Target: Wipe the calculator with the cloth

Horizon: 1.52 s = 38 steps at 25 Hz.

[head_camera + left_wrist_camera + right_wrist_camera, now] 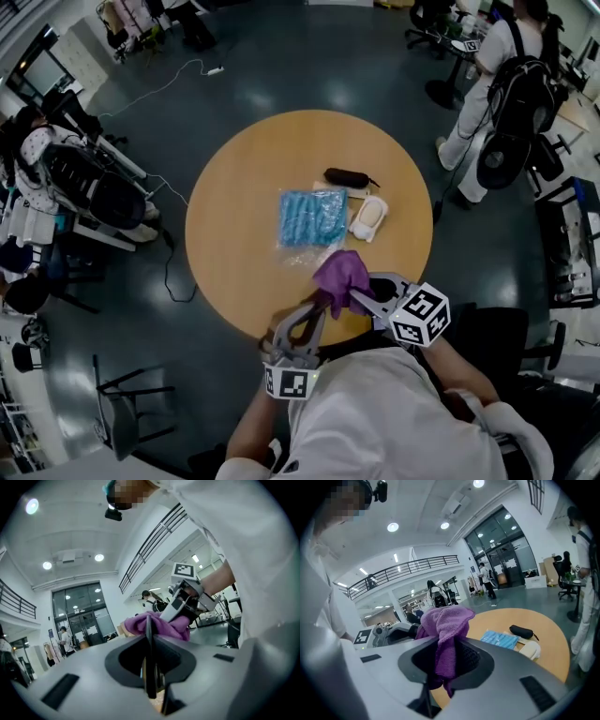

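The purple cloth (pixel 342 272) hangs bunched over the near edge of the round wooden table (pixel 244 178). My right gripper (pixel 356 298) is shut on the cloth (pixel 446 620), which fills its jaws and droops below them. My left gripper (pixel 322 305) is shut on a thin, dark flat thing seen edge-on (pixel 149 658), apparently the calculator. Its top edge touches the cloth (pixel 161 625). The two grippers meet tip to tip; the right gripper (pixel 180 609) shows just behind the cloth in the left gripper view.
Mid-table lie a blue plastic packet (pixel 312 217), a white oval object (pixel 368 217) and a black pouch (pixel 347 178). A person with a backpack (pixel 511 80) stands at the far right. Someone sits at the left (pixel 56 169). A chair (pixel 131 412) stands at lower left.
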Each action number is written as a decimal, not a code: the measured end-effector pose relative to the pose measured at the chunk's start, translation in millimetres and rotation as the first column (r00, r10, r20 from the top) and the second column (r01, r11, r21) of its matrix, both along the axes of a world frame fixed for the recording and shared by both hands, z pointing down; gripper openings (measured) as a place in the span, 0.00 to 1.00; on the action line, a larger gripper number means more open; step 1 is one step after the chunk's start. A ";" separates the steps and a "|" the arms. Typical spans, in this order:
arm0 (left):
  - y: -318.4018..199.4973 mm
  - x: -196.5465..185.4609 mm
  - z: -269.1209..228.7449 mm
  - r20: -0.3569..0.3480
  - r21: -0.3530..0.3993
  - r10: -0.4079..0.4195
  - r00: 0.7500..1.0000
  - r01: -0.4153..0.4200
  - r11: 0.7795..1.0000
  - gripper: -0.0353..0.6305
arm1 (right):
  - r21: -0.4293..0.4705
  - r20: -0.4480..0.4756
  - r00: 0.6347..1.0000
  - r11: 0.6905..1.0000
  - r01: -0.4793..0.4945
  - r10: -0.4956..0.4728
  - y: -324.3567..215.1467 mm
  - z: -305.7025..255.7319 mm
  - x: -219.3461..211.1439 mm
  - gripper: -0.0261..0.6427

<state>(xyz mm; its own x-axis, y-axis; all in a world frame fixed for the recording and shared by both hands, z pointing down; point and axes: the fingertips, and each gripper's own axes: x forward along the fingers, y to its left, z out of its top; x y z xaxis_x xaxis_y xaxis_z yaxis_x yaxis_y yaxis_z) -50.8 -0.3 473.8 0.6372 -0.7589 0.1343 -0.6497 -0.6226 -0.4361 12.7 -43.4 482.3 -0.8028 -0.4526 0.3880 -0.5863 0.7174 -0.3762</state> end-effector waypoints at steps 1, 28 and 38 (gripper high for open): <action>-0.5 2.3 -2.8 0.011 0.019 0.010 1.000 -0.010 1.000 0.12 | -0.008 0.001 1.000 1.000 -0.007 0.007 -2.0 2.5 5.7 0.16; 26.5 41.5 1.8 0.276 0.201 0.196 0.941 -0.256 0.946 0.12 | -0.165 -0.154 0.988 0.986 -0.037 0.012 -12.6 128.4 72.1 0.16; 15.0 36.8 50.7 0.760 0.296 0.251 0.600 -0.663 0.688 0.12 | 0.024 -0.238 0.852 0.874 0.485 -0.466 8.9 -10.8 44.9 0.16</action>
<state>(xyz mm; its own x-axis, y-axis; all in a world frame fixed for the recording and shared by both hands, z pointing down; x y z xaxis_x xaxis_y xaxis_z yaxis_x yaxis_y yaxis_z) -14.0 14.6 524.5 0.8249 -0.4537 0.3373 0.2183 -0.2948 -0.9303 57.6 -34.4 471.5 -0.8270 -0.0741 0.5573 -0.2258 0.9516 -0.2085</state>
